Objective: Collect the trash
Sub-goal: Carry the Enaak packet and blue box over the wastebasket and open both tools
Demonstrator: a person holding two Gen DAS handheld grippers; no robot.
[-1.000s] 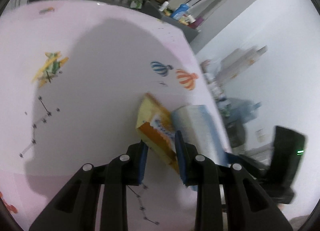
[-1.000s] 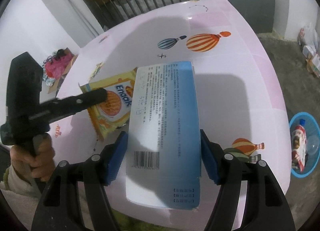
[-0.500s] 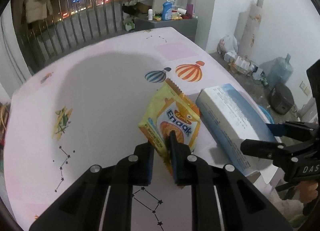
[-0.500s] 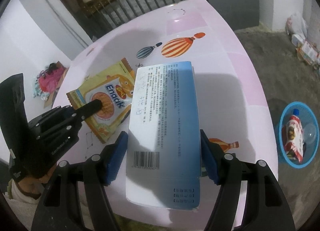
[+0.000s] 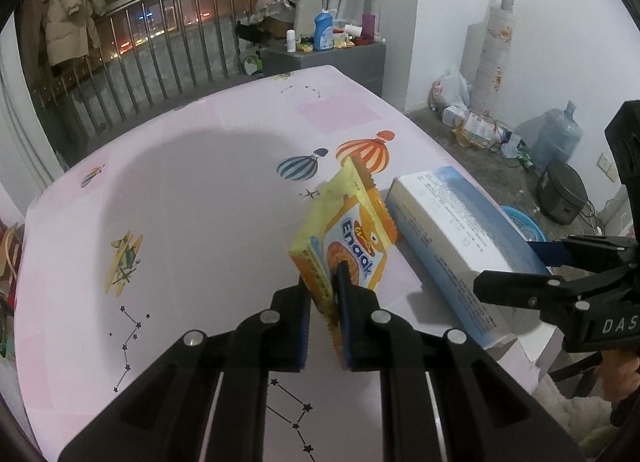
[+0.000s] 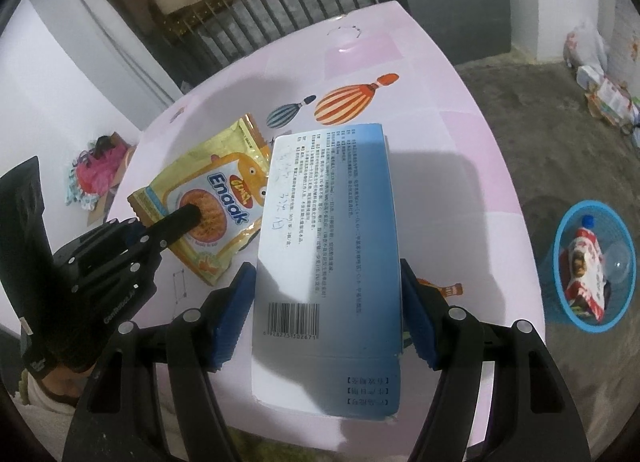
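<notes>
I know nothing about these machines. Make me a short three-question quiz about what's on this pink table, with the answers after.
1. True or false: the right gripper has the blue-and-white box between its pads.
2. What does the left gripper pinch? A) a bottle B) the yellow snack packet C) a cup
3. Fill in: the blue basket stands on the ____, beside the table.

Key: 1 true, the pads sit against both sides of the box. 2 B, its jaws are closing on the packet's lower edge, and the packet stands tilted up off the table. 3 floor; the basket already holds a red-and-white wrapper.
</notes>
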